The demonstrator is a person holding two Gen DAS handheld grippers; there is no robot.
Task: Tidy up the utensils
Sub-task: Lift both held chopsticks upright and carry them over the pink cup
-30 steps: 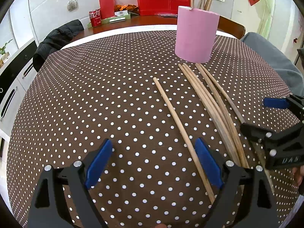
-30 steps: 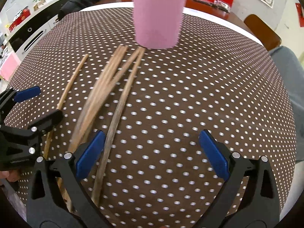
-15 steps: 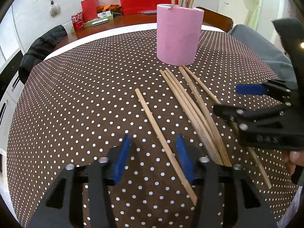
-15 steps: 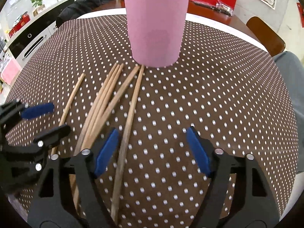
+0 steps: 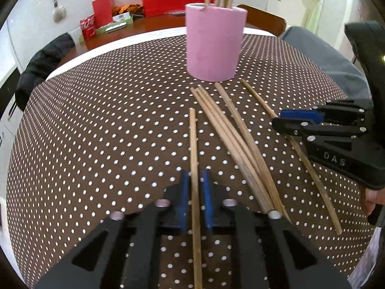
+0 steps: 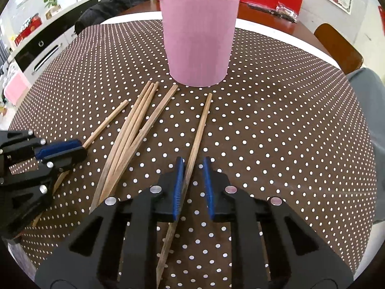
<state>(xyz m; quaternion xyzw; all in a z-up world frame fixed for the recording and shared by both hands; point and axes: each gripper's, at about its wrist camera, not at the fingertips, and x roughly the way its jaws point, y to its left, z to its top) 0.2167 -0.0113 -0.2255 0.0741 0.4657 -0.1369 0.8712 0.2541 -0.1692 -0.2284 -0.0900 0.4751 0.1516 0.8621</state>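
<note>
Both wrist views close, angled down at tablecloth (image 5: pixel 96 132) — sharing pink cup (image 5: pixel 214 45).

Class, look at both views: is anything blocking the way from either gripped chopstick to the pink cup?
Nothing visible does. Only bare tablecloth lies between the right gripper, the left gripper and the pink cup.

Six bare wooden chopsticks (image 5: pixel 231 130) lie flat on the dotted tablecloth (image 5: pixel 96 132), fanning out from the pink cup (image 5: pixel 214 45). More chopsticks stand upright inside that cup

left gripper (image 5: pixel 195 197): angled down, jaws just closing, nearly shut | right gripper (image 6: pixel 193 185): likewise, contact unclear
</note>
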